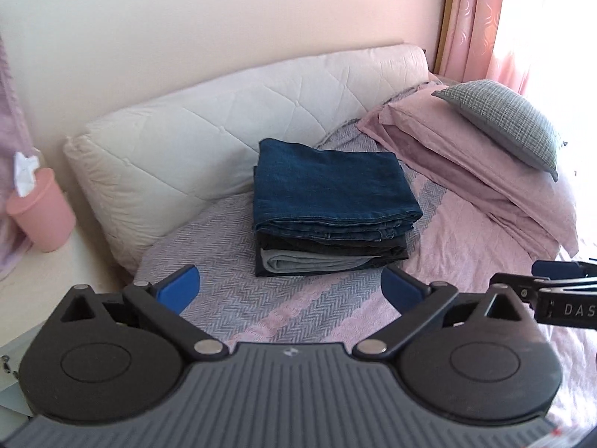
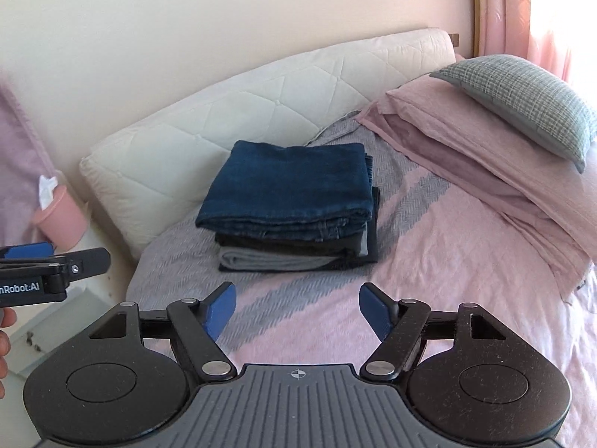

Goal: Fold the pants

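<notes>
The bed (image 1: 466, 261) fills both views, spread with a thin pink and grey cover in a herringbone weave, soft and slightly creased. Along the wall behind it leans a long quilted cream cushion (image 1: 209, 138), stitched in diamonds. At the far right lie flat pink pillows (image 1: 466, 156) with a grey checked pillow (image 1: 503, 119) propped on top, and a pink curtain (image 1: 474, 18) hangs at the bright window.

The stack of pants (image 1: 328, 201) sits on the bed just in front of the cream cushion — a dark blue denim pair on top, a black pair under it, a grey pair at the bottom. Each is folded into a thick flat rectangle, and the rounded fold edges face the cameras. The top pair lies square on the pile and looks finished.

The stack lies straight ahead of the left gripper (image 1: 291, 291) and a little to the left of centre ahead of the right gripper (image 2: 297, 310), clear of both sets of fingers with bare cover between. Neither hand seems clearly nearer; the two grippers sit side by side, each showing at the edge of the other's view. Both pairs of blue-padded fingers stand wide apart with nothing between them.

Judging by the tidy pile and the empty fingers, the fold looks complete — any further move would have to reach forward and down to the near fold edge.

A pink cup (image 1: 41, 212) with a white tissue stands on a pale stand at the left.
</notes>
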Demonstrator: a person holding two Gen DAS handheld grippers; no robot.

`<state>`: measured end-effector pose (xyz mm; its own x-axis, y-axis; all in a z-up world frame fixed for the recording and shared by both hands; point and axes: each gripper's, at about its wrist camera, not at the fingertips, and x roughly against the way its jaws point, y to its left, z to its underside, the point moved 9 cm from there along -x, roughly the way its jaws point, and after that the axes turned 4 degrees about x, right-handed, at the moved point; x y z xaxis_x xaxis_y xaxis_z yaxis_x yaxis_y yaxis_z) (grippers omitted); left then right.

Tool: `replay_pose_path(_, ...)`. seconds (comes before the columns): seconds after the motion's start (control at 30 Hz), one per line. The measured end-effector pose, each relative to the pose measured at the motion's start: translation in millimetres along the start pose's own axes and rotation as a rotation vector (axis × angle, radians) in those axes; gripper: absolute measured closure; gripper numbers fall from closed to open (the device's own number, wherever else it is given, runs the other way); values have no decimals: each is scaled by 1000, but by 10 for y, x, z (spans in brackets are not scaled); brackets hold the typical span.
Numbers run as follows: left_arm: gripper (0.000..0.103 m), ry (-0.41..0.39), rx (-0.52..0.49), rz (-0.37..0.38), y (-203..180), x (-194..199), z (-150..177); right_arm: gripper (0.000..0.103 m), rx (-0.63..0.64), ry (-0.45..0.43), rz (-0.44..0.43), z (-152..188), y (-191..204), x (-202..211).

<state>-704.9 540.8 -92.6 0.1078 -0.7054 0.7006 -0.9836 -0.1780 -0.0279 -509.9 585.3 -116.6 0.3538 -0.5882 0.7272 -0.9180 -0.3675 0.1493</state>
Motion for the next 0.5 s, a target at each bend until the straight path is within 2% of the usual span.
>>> replay_pose_path(0.23,1,28,21,9,-137,361,356,33,34,-20,12,291,42,310)
replay_pose_path(0.5,1,67,37,5,-266,580,716,33,45,-17,-6,578,20,593)
